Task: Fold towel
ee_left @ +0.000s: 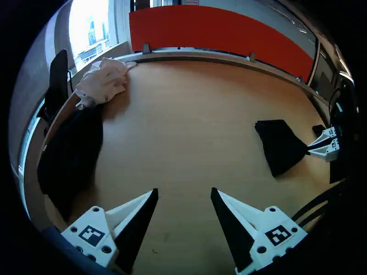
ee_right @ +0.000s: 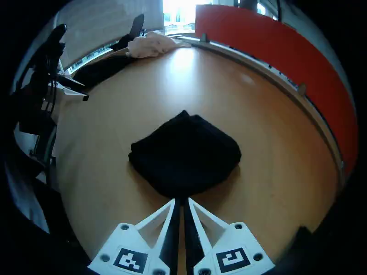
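Note:
A black towel (ee_right: 186, 153) lies folded into a small thick pad on the wooden table (ee_right: 114, 137). My right gripper (ee_right: 181, 200) is shut on its near edge, the fingers almost together with a thin fold of cloth pinched between them. In the left gripper view the same black towel (ee_left: 280, 144) sits at the right, drawn to a point where the right gripper (ee_left: 309, 149) pinches it. My left gripper (ee_left: 183, 190) hovers over bare table (ee_left: 192, 119) well away from the towel, open, with nothing between its fingers.
A crumpled white and pink cloth (ee_left: 103, 80) lies at the far left corner of the table. A large black cloth (ee_left: 69, 151) drapes over the left edge below it. A red partition (ee_left: 220, 32) runs along the far edge. A dark chair (ee_left: 57, 82) stands beyond the corner.

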`<act>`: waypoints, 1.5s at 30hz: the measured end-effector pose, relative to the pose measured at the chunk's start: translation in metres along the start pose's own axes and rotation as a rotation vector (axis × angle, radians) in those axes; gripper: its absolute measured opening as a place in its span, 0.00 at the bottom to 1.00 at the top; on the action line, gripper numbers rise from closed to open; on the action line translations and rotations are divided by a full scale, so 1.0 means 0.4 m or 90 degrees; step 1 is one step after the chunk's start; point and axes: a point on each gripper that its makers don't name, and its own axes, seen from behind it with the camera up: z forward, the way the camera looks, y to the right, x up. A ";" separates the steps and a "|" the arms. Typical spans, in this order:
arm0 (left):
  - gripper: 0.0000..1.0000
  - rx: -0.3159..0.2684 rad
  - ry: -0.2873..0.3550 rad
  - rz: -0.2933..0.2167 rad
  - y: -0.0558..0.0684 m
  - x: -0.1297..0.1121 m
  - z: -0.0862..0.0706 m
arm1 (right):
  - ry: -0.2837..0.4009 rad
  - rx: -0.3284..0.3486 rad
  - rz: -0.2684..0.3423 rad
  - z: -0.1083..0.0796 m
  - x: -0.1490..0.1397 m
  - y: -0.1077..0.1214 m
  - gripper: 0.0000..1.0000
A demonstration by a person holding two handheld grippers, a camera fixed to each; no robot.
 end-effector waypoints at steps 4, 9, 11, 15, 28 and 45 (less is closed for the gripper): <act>0.85 -0.003 0.005 0.001 0.004 0.010 -0.002 | 0.025 -0.012 -0.014 -0.029 0.066 0.017 0.05; 0.84 -0.006 0.012 0.007 0.010 0.024 -0.004 | 0.057 -0.027 -0.029 -0.062 0.155 0.038 0.05; 0.85 -0.008 0.014 0.009 0.013 0.030 -0.006 | 0.071 -0.031 -0.033 -0.074 0.191 0.044 0.05; 0.84 -0.010 0.020 0.011 0.018 0.041 -0.009 | 0.096 -0.035 -0.035 -0.096 0.252 0.056 0.05; 0.84 -0.017 0.028 0.014 0.031 0.061 -0.014 | 0.144 -0.057 -0.024 -0.160 0.333 0.105 0.05; 0.85 -0.025 0.031 0.025 0.062 0.086 -0.009 | 0.135 -0.117 0.012 -0.257 0.254 0.273 0.05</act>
